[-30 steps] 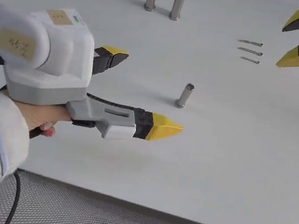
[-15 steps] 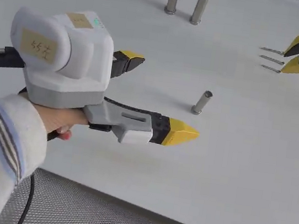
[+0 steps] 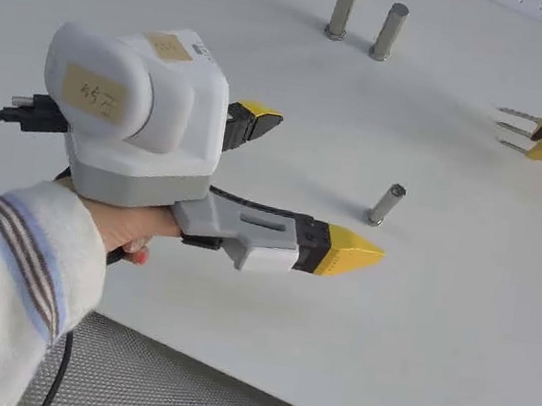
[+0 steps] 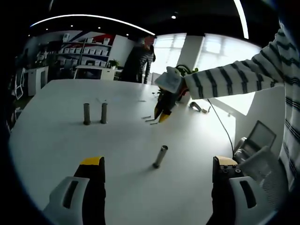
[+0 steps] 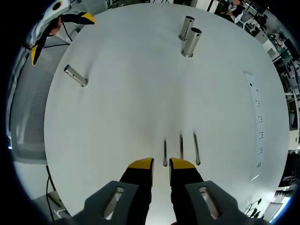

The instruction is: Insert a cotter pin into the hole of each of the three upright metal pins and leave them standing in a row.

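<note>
White tabletop (image 3: 227, 15) in a bright office with shelving (image 4: 89, 47). Two grey metal pins (image 3: 344, 9) stand together at the far side, and a third pin (image 3: 385, 204) stands alone before the left gripper (image 3: 314, 186), whose jaws are spread wide. Three thin cotter pins (image 5: 180, 147) lie parallel at the tips of the right gripper (image 5: 161, 165), whose jaws are narrowly apart.

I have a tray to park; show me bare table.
Bare: between the lone pin and the far pin pair, and the near table edge right of the left tool. Crowded: the cotter pins by the right tool.
</note>
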`<action>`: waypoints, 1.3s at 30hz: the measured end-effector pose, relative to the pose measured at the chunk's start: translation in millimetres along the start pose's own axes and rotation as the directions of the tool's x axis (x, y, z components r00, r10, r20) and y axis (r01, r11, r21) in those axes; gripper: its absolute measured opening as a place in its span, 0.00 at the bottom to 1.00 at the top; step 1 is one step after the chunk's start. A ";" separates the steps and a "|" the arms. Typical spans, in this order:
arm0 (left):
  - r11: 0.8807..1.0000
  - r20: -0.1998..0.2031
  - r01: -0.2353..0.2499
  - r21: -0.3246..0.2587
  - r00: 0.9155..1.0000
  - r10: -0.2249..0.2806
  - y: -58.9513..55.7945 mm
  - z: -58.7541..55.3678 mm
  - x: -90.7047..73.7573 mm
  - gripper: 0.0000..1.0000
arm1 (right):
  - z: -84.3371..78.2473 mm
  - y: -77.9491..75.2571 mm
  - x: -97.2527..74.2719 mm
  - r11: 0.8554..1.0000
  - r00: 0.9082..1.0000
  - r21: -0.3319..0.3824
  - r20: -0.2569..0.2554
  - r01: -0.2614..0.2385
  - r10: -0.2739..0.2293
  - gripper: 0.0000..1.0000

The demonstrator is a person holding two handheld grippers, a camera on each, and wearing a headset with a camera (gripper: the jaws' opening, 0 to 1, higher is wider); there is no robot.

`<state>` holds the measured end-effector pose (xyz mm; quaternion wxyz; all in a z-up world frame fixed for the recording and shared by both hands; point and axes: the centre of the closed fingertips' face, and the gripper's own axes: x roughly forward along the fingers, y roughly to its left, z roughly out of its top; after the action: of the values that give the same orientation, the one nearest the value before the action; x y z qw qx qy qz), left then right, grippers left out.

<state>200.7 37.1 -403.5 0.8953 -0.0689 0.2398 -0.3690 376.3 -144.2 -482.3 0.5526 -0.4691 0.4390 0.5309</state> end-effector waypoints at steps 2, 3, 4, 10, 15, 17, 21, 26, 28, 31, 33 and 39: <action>1.000 0.001 -0.008 -0.006 1.000 0.008 1.7 0.1 -0.6 0.94 | -2.0 -2.0 6.0 1.000 1.000 -0.001 -0.008 -0.007 0.007 0.08; 1.000 0.003 -0.010 -0.009 1.000 0.010 2.1 0.6 -0.8 0.94 | -2.3 -2.5 6.7 1.000 1.000 0.000 -0.010 -0.010 0.010 0.08; 1.000 0.007 -0.012 -0.010 1.000 0.012 2.4 1.6 -1.2 0.94 | -2.1 -2.8 6.3 1.000 1.000 0.002 -0.010 -0.010 0.010 0.08; 1.000 0.005 -0.017 -0.014 1.000 0.017 2.8 1.2 -2.3 0.93 | -4.1 -1.2 13.6 1.000 1.000 0.000 -0.022 -0.018 0.018 0.05; 1.000 -0.003 -0.021 -0.020 1.000 0.021 4.1 -0.7 -1.6 0.92 | -5.3 -1.7 13.2 1.000 1.000 -0.007 -0.027 -0.014 0.014 0.04; 1.000 -0.005 -0.020 -0.022 1.000 0.020 4.3 -0.8 -1.1 0.92 | -5.6 -2.2 12.9 1.000 1.000 0.000 -0.022 -0.015 0.015 0.04; 1.000 -0.008 -0.020 -0.023 1.000 0.020 5.1 -1.0 0.3 0.92 | -6.0 -3.1 13.1 1.000 1.000 -0.008 -0.020 -0.014 0.014 0.04; 1.000 -0.021 -0.015 -0.017 1.000 0.014 4.5 -1.3 1.5 0.92 | -6.4 -4.9 13.9 1.000 0.999 -0.018 -0.029 -0.018 0.018 0.04; 1.000 -0.022 -0.014 -0.015 1.000 0.013 4.5 -0.3 1.5 0.92 | -6.1 -5.4 14.1 0.999 0.999 -0.032 -0.030 -0.029 0.028 0.04; 1.000 -0.023 -0.012 -0.018 1.000 0.011 4.6 0.7 2.1 0.92 | -6.2 -6.4 14.4 0.999 0.999 -0.036 -0.028 -0.038 0.037 0.04; 1.000 -0.026 -0.011 -0.016 1.000 0.011 4.5 0.9 2.7 0.92 | -6.0 -7.5 15.1 0.999 0.999 -0.011 -0.026 -0.044 0.044 0.04; 1.000 -0.029 -0.006 -0.017 1.000 0.005 3.3 1.1 3.6 0.92 | -5.4 -10.6 17.0 0.999 0.998 0.005 -0.054 -0.035 0.036 0.01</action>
<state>205.4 36.9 -404.9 0.8922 -0.0704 0.2560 -0.3654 387.8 -146.5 -499.4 0.5318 -0.4744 0.4631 0.5270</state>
